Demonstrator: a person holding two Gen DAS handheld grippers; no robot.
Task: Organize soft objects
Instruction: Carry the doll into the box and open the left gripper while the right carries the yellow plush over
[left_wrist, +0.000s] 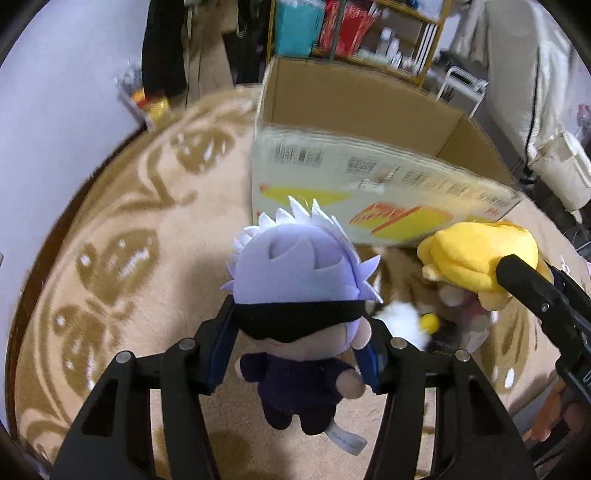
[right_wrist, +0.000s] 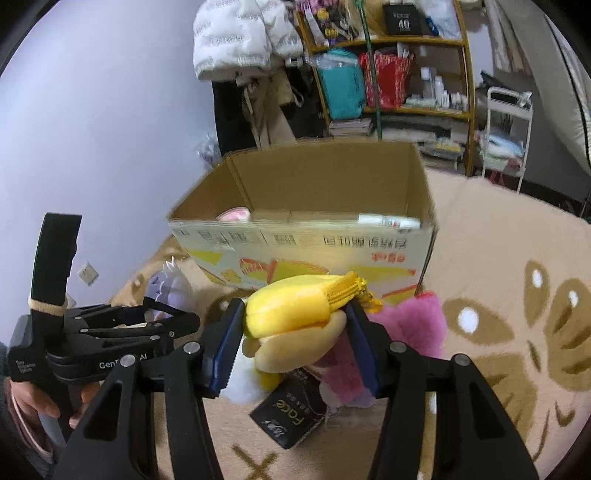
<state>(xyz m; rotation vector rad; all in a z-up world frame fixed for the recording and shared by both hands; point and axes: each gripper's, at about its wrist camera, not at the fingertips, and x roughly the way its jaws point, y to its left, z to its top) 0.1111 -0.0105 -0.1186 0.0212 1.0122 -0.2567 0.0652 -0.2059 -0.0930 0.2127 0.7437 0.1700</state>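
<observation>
Left gripper clenched on small white-haired plush doll w/ black blindfold and dark outfit, lifted above beige leaf-pattern carpet, centre of left wrist view

Right gripper clamped on yellow zippered plush pouch, centre of right wrist view, in front of open printed cardboard box

Below pouch on carpet: pink fluffy plush, black "face" packet

Pale item inside box at left, too blurred to ID

The cardboard box is sitting on the rug, with shelves standing behind it and plush toys lying before it.
</observation>
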